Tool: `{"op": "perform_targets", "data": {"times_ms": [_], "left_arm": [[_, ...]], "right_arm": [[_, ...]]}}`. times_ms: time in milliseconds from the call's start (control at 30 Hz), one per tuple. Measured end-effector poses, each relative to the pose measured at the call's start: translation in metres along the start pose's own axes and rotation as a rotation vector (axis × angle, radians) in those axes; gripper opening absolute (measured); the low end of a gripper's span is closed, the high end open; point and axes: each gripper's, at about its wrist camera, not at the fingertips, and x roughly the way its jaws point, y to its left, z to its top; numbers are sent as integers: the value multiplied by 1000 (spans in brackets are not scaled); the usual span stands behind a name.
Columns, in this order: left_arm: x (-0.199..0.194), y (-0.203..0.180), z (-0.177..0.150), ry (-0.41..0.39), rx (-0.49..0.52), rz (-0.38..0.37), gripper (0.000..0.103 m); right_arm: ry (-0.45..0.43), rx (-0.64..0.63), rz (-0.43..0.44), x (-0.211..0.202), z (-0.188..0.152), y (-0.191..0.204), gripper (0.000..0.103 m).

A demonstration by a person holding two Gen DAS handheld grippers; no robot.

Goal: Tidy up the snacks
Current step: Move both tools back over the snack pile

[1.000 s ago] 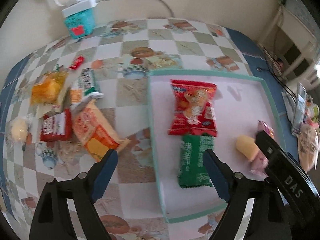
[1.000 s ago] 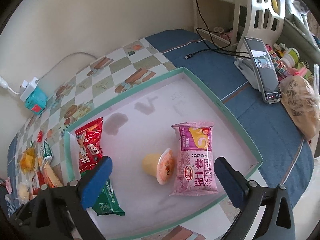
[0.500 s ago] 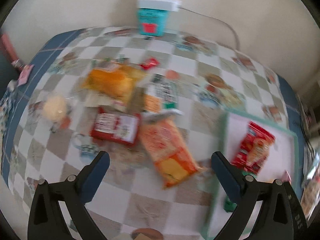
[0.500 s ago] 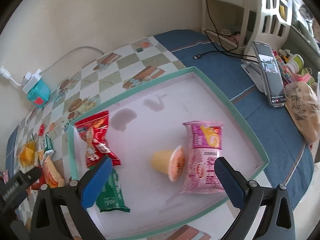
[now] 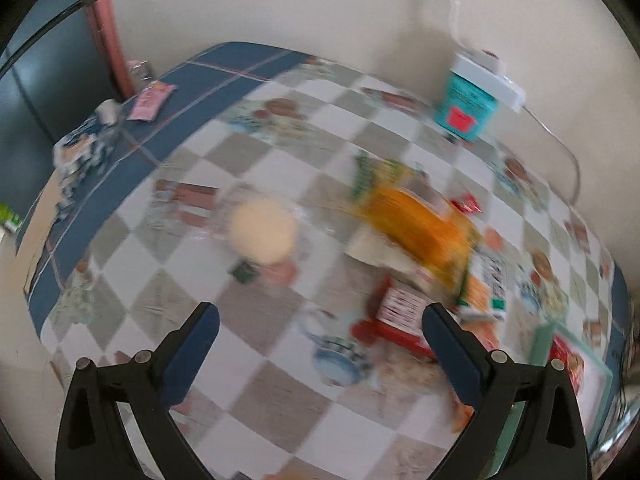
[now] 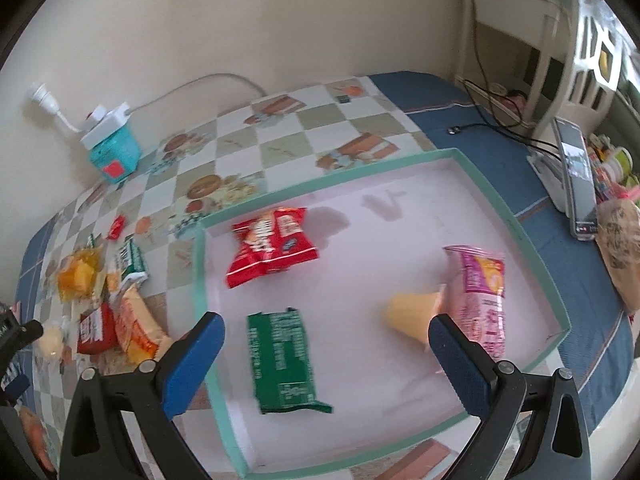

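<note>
Surface: table under a glossy checked cloth (image 6: pixel 280 148) of white and grey squares with printed food pictures, bordered in dark blue. Backed by a plain cream wall (image 6: pixel 240 20). At the wall: a teal box (image 6: pixel 116 156) topped by a white power strip, cord trailing along the wall. On the blue border at far right: a phone on a white stand (image 6: pixel 576 184), a black cable, a crinkled brown bag.

Tray (image 6: pixel 516 224): shallow, rectangular, mint-green rim, pale matte floor. Inside: red crinkled packet (image 6: pixel 272 244), flat green packet (image 6: pixel 284 360), yellow jelly cup (image 6: pixel 412 312) on its side, touching a pink pouch (image 6: pixel 480 292). Wide bare floor at the far half of the tray.

Loose snacks just left of the tray, on the cloth: orange wrapped cake (image 5: pixel 416 228), pale round bun (image 5: pixel 262 232) in clear film, small red box (image 5: pixel 400 312), orange biscuit pack (image 6: pixel 136 328). Heavily blurred in the left wrist view; labels unreadable. Open cloth around the bun toward the near edge.

Left gripper (image 5: pixel 320 344): over the loose snacks, jaws just opened wide, nothing between them.

Right gripper (image 6: pixel 326 356): above the near part of the tray, jaws spread wide, nothing gripped.
</note>
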Motion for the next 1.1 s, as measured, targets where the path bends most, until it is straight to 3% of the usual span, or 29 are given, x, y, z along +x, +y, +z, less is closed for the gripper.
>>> {"op": "perform_targets", "data": {"times_ms": [333,533,700,1100], "left_arm": [[4,61,15,-12,-122,55,101],[14,77,18,9,-156,55,101],[27,71,17,43,-142,23,101],[53,18,10,119,-23,-87,101]], "right_arm": [[6,-110,71,3,-10,55,103],[3,-241,120,6,-22,104,103],[1,-320,130,15,-32,133,103],[21,-430,132,44,-37,164,102]]}}
